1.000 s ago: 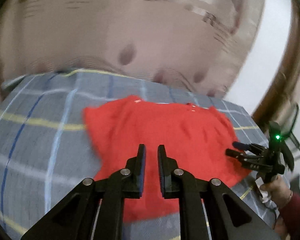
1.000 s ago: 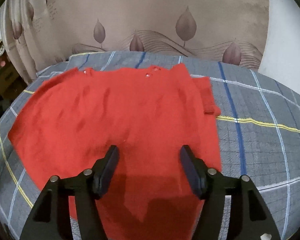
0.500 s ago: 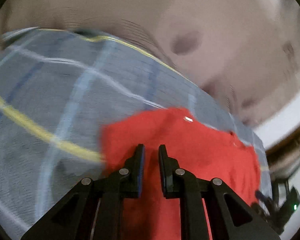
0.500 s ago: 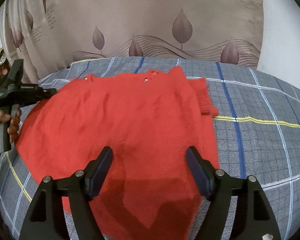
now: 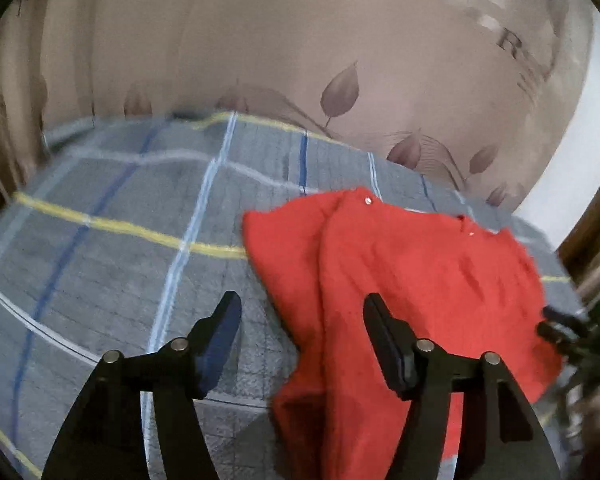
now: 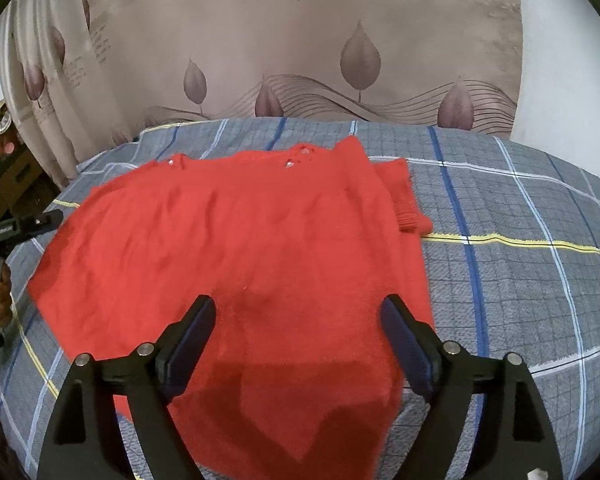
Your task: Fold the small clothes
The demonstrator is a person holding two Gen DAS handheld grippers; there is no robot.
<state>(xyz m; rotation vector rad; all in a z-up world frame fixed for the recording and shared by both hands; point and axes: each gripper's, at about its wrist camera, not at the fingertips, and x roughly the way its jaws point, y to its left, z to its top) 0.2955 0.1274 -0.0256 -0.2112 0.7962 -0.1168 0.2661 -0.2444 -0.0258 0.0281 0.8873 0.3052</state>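
Leaf-patterned curtain [image 6: 300,40] behind a bed [image 6: 520,240] with a grey plaid cover. Red garment [image 6: 240,240] lies flat on the cover, one sleeve folded in. Right gripper [image 6: 298,336] and left gripper [image 5: 302,320] hover above it, jaws just opened, apart, gripping nothing.

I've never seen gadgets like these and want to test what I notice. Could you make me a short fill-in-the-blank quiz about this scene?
1. The garment lying on the bed is coloured ____.
2. The jaws of the right gripper stand ____, with nothing pinched between them.
3. The curtain behind the bed is printed with ____ shapes.
4. The checked bedsheet is mainly ____.

Missing words: red; open; leaf; grey
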